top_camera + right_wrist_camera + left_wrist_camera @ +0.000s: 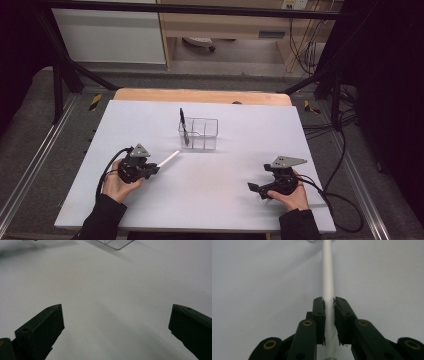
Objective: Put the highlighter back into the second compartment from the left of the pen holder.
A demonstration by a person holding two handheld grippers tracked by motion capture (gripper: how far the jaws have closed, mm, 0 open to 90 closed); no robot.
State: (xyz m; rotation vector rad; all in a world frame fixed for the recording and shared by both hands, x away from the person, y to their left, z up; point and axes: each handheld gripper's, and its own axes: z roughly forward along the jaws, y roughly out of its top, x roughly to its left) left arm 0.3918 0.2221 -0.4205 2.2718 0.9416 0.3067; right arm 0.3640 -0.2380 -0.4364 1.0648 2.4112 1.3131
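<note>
1. Left gripper first: its two black jaws are clamped on a white pen, and in the left gripper view the barrel runs straight out between them toward 12 o'clock.
2. From the high view, that same left gripper sits low over the desk at about 8 o'clock from the desk's middle, and the white pen juts out of it toward 2 o'clock.
3. The pen's free tip aims at the clear organizer, which stands just past the desk's middle, toward 12 o'clock; tip and organizer are near each other but apart.
4. The organizer is see-through with inner dividers. One black pen stands in its left compartment, leaning slightly, its top poking above the rim. The other compartments look bare.
5. Right gripper now: jaws spread wide, only white desk surface between them, and a corner of the organizer shows at 12 o'clock.
6. In the high view the right gripper sits at about 4 o'clock from the desk's middle, jaws turned toward 9 o'clock.
7. Hand poses: left hand cups its gripper from behind, and right hand grips its own from below, both forearms in dark sleeves coming in from 6 o'clock.
</note>
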